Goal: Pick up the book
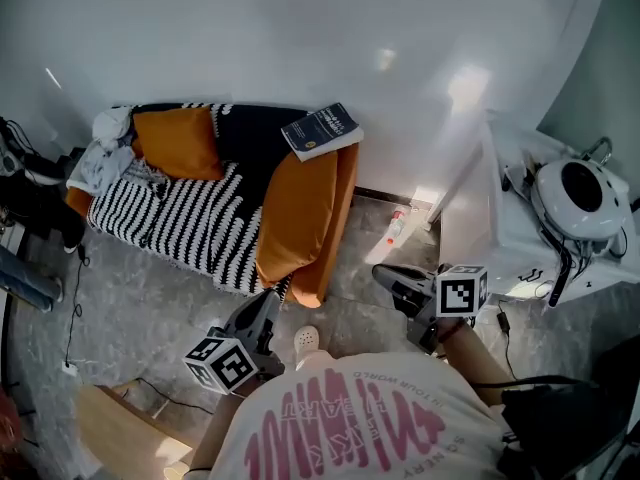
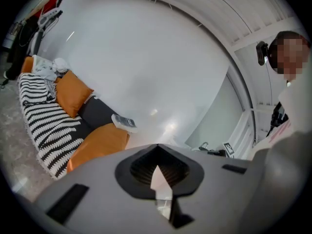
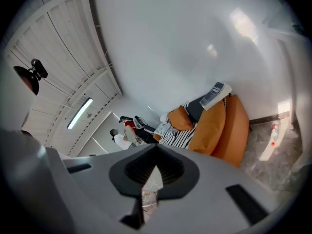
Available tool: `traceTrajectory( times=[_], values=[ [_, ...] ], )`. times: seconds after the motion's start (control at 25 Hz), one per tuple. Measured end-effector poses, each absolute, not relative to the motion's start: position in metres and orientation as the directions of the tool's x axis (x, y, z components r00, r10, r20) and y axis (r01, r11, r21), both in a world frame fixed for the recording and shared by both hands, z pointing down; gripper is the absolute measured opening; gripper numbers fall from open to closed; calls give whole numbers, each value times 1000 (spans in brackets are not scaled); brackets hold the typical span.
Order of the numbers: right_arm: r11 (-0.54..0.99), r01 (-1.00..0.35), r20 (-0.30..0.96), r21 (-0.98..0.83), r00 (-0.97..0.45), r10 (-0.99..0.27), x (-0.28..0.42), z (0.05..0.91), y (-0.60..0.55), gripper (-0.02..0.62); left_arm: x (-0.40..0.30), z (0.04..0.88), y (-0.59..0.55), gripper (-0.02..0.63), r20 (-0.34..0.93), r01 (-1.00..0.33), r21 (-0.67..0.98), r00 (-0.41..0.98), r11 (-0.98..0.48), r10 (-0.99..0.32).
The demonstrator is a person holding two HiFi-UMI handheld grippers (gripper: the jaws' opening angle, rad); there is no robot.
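We held left gripper (image 1: 266, 306) and right gripper (image 1: 388, 278) short of sofa (image 1: 190, 223), jaws pressed together, empty. Book (image 1: 322, 131) lay at top edge of orange cushion (image 1: 300, 213), sofa's right end, by wall. Open floor (image 1: 360, 243) between us and sofa.

A sofa under a black-and-white striped cover (image 1: 170, 218) stands against the far white wall (image 1: 300, 38) on a grey stone floor (image 1: 150, 308). One orange cushion (image 1: 180, 140) leans at its back and a larger orange cushion (image 1: 300, 208) lies over its right end, with crumpled pale cloth (image 1: 105, 158) at the left end. A small bottle (image 1: 397, 228) lies on the floor between the sofa and a white worktop (image 1: 500, 238) at the right, which carries a round white device (image 1: 580, 196).
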State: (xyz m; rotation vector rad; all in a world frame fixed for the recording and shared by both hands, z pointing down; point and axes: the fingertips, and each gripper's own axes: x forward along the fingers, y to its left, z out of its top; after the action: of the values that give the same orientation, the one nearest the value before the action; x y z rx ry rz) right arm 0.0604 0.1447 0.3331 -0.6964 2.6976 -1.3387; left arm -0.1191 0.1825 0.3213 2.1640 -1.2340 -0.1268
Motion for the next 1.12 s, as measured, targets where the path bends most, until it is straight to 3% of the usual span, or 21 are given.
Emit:
traceTrajectory(
  times=[1.12],
  values=[
    [409,-484,142,-773,-762,-632,5,320,29,8,-175,297,13,6,190,-608,567,753,-555,-630]
  ],
)
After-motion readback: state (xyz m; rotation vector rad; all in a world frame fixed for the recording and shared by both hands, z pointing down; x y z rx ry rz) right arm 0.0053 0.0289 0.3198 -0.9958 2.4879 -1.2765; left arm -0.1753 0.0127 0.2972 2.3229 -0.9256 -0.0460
